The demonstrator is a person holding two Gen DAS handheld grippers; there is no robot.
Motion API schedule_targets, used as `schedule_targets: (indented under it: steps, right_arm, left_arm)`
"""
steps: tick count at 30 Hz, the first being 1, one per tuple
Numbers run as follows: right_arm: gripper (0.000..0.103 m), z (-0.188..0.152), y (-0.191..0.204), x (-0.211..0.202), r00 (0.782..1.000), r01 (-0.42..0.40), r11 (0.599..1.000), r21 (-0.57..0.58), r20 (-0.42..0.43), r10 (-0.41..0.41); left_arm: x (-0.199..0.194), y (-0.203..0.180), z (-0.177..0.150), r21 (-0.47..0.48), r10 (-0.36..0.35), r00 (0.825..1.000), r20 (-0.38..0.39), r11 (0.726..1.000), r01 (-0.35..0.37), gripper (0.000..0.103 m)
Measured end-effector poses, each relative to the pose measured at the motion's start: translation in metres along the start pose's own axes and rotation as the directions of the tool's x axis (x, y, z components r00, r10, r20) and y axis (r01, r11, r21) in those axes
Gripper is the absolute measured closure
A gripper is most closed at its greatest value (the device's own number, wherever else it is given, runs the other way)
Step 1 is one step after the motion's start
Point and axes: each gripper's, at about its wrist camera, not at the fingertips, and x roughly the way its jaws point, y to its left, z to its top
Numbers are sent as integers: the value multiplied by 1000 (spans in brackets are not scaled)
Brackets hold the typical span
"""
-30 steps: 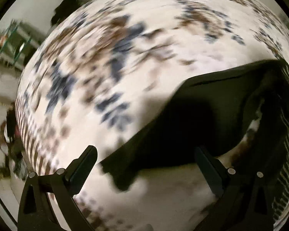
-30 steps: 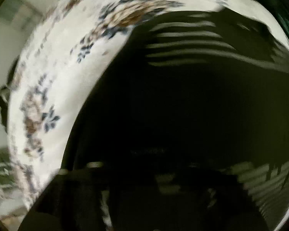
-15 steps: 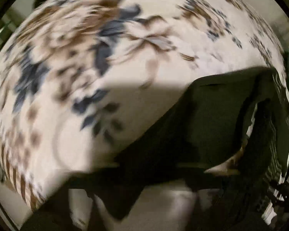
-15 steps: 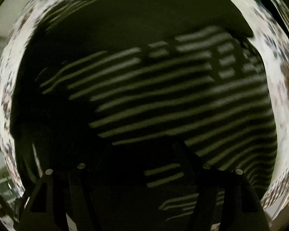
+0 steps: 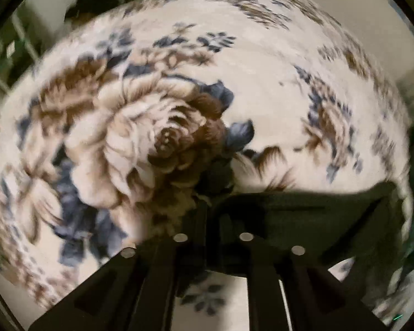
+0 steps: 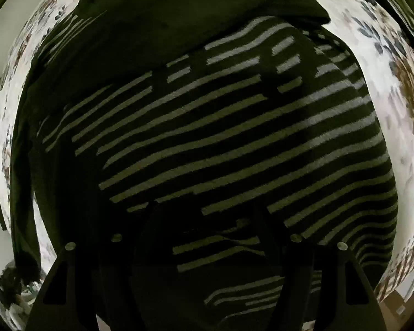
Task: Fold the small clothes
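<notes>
Folding looks only partly done: the dark striped garment (image 6: 220,138) lies spread on the flowered blanket (image 5: 262,88) with one dark flap turned over its top, the left gripper (image 5: 209,207) pinched nearly closed on a dark cloth edge, the right gripper (image 6: 207,220) spread wide, holding nothing.

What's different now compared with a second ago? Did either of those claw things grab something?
The left gripper, open a second ago, has closed, apparently pinching the dark garment's edge. The right gripper, blurred and hidden then, now sits wide open over the striped garment, gripping nothing. The garment lies on the floral blanket as before.
</notes>
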Motion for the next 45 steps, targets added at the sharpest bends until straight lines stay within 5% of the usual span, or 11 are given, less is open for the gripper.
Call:
schedule_targets:
  steps: [3, 6, 10, 13, 17, 20, 25, 30, 35, 38, 45]
  right_arm:
    - [33, -7, -21, -7, 1000, -8, 1000, 14, -4, 8]
    - [33, -14, -41, -12, 1000, -18, 999, 31, -7, 18]
    - [33, -20, -64, -22, 1000, -18, 999, 32, -11, 19]
    - [33, -22, -65, -21, 1000, 4, 1000, 18, 0, -4]
    - [22, -23, -74, -25, 997, 59, 998, -2, 42, -58]
    - [13, -26, -79, -33, 992, 104, 995, -8, 77, -103]
    - [13, -27, -102, -51, 990, 89, 996, -2, 109, -88]
    - [13, -25, -141, -73, 995, 27, 999, 39, 100, -31]
    - [13, -7, -220, -94, 996, -18, 995, 97, 85, 10]
    - [13, -6, -259, -103, 996, -44, 987, 156, 87, 31]
    - [13, 29, -359, -132, 992, -86, 961, 262, 113, 58]
  left_arm:
    - [-5, 27, -12, -156, -82, 996, 20, 984, 84, 63]
    - [-14, 60, -42, -332, -174, 980, 96, 923, 196, 35]
    - [6, 90, -75, -508, -278, 954, 115, 808, 297, 34]
    - [25, 81, -74, -527, -301, 946, 120, 789, 317, 34]
    - [38, 54, -47, -495, -227, 963, 143, 826, 268, 37]
    - [31, 31, -26, -403, -124, 974, 190, 895, 193, 95]
    - [-13, -30, -10, -170, -103, 953, 283, 973, 156, 96]
    - [-75, -139, -25, 75, -202, 920, 335, 979, 187, 96]
    - [-107, -305, -67, 328, -404, 877, 260, 891, 313, 96]
    - [-99, -418, -123, 474, -502, 856, 125, 788, 393, 96]
    - [-36, -589, -266, 612, -476, 848, -231, 607, 507, 91]
